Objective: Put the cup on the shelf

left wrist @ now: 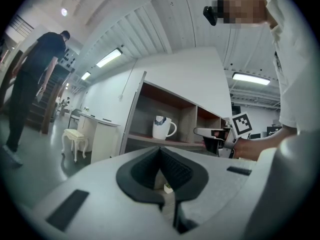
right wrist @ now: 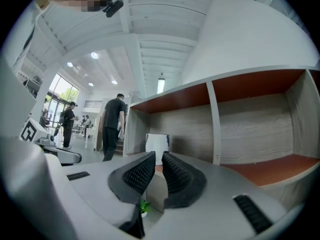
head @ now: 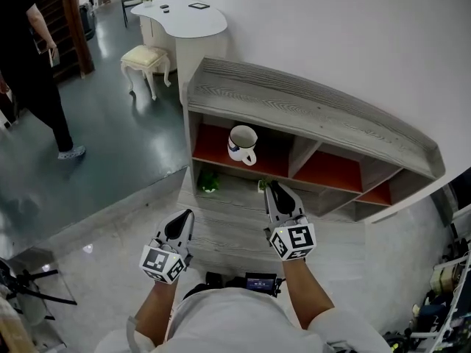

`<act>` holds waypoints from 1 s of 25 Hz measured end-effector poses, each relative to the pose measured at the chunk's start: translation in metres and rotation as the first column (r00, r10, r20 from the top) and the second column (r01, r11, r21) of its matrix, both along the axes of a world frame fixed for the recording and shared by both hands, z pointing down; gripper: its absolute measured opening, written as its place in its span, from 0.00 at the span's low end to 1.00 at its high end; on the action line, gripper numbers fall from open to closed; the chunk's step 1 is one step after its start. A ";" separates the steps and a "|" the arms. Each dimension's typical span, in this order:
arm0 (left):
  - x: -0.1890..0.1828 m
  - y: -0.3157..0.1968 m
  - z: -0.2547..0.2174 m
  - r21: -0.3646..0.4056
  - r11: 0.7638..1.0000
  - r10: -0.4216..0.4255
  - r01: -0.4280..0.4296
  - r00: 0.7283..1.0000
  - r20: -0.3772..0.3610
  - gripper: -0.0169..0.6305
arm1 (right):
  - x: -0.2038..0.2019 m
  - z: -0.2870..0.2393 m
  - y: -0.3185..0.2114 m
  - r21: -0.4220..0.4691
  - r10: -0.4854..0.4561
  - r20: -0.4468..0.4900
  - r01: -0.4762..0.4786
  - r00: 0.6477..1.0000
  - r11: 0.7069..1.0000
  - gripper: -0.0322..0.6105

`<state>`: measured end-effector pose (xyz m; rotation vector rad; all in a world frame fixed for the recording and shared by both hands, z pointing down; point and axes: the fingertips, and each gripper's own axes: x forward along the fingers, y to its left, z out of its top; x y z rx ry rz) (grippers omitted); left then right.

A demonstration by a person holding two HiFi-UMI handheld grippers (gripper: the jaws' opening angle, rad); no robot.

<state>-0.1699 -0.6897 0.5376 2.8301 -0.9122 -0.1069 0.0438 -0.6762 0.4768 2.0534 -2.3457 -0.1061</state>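
White cup (head: 243, 144) on shelf (head: 309, 107), beyond right gripper (head: 274, 187)

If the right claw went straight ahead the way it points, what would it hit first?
Probably the white cup on the shelf, straight beyond the right claw; depth is unclear.

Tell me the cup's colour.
White cup with dark blue marking near the rim; clearest in the left gripper view.
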 end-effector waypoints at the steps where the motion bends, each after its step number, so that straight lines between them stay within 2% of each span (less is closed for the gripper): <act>1: 0.001 0.001 0.000 0.001 1.000 0.001 -0.001 1.000 -0.001 0.04 | -0.001 0.002 0.008 -0.001 -0.002 -0.002 0.002 1.000 1.000 0.15; 4: 0.003 0.004 -0.001 0.005 1.000 -0.003 0.003 1.000 -0.008 0.04 | 0.000 0.005 0.033 -0.004 -0.002 -0.002 0.002 1.000 1.000 0.13; 8: 0.008 0.013 -0.006 0.017 1.000 -0.006 0.006 1.000 -0.009 0.04 | 0.004 0.007 0.065 0.004 0.012 0.058 -0.013 0.998 1.000 0.11; 13: 0.015 0.038 -0.012 0.019 1.000 -0.010 0.010 1.000 -0.007 0.04 | 0.012 0.018 0.109 0.003 0.030 0.063 -0.030 0.998 1.000 0.11; 20: 0.034 0.110 -0.020 0.035 0.999 -0.021 0.019 0.999 0.035 0.04 | 0.042 0.031 0.193 -0.005 0.065 0.066 -0.065 0.996 0.998 0.11; 25: 0.050 0.176 -0.015 0.025 1.000 -0.016 0.015 0.999 0.050 0.04 | 0.070 0.035 0.269 0.012 0.098 0.109 -0.100 0.989 0.995 0.11</act>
